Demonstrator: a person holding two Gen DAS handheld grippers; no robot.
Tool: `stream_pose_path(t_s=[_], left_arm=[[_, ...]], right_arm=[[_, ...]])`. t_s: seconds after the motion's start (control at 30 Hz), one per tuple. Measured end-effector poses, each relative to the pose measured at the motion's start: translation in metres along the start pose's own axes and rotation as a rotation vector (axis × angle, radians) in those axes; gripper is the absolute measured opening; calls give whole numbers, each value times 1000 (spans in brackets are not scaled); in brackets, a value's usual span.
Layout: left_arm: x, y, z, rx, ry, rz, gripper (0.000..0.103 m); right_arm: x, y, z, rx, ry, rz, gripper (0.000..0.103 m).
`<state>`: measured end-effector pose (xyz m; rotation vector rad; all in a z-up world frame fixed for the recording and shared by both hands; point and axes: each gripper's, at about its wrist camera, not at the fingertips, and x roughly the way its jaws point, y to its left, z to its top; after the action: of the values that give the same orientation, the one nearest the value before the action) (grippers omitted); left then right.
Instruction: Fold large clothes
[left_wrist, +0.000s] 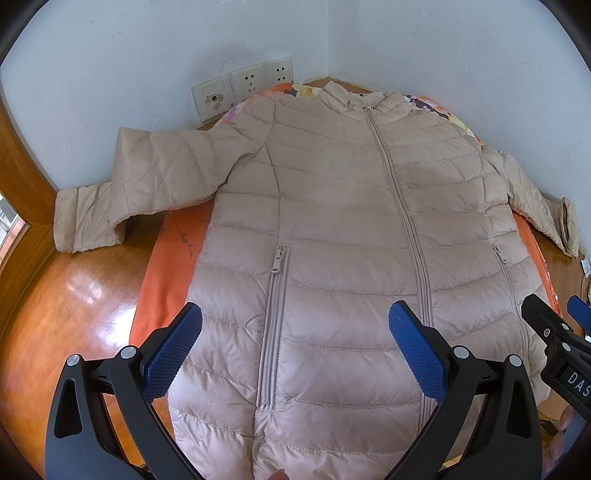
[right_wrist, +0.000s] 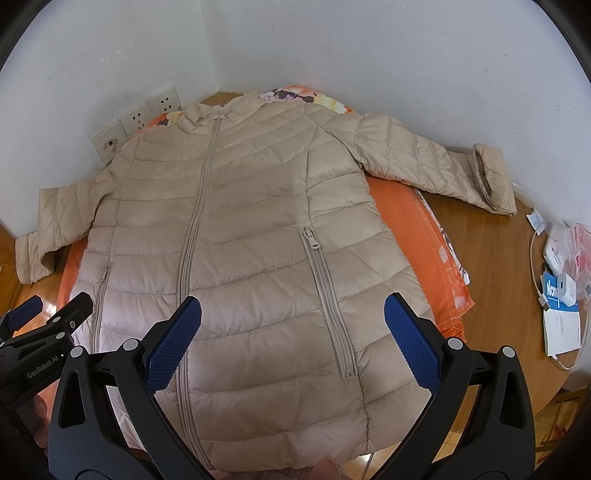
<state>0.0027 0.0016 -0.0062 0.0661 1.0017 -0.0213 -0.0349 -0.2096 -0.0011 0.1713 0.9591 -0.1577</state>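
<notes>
Nearest the cameras, the left gripper (left_wrist: 295, 347) and the right gripper (right_wrist: 293, 343) hover side by side above the hem, jaws spread wide and holding nothing; each carries blue ribbed pads (left_wrist: 173, 350).

The down jacket (left_wrist: 332, 221) lies front-up and zipped on an orange floral cloth (left_wrist: 162, 280) spread over the round wooden desk (left_wrist: 74, 314). Hem toward the viewer, collar toward the wall corner.

Handling, as judged: a quilted, puffy shell of this kind is probably light and soft, with a smooth fabric that may slide between the pads. It should compress and spring back, so folds may not lie flat without pressing. A pinch on a stitched seam or the hem edge (right_wrist: 280, 446) seems surer than one on a padded panel. The cuffs and shoulder seams look like natural holds for turning the sleeves in.

The left sleeve (left_wrist: 122, 192) runs out against the wall, its cuff past the cloth on bare wood near the desk edge. The right sleeve (right_wrist: 436, 162) reaches across open wood, cuff turned back.

Room: on the right side lie a cable, chargers and papers (right_wrist: 557, 295) near the rim, apart from the jacket. Behind, the wall and its sockets (left_wrist: 251, 83) stand close to the collar (left_wrist: 351, 98), leaving little space there.
</notes>
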Motion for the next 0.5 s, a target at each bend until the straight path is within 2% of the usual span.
stream_pose_path(t_s=[0.23,0.5], left_arm=[[-1,-5,1,4,1,1,98],[2,-13,4,6,12,-4,98]], right_arm=[[0,-3,0,2,2,-1,99],[-2,-26,6,34,-17,-1,99]])
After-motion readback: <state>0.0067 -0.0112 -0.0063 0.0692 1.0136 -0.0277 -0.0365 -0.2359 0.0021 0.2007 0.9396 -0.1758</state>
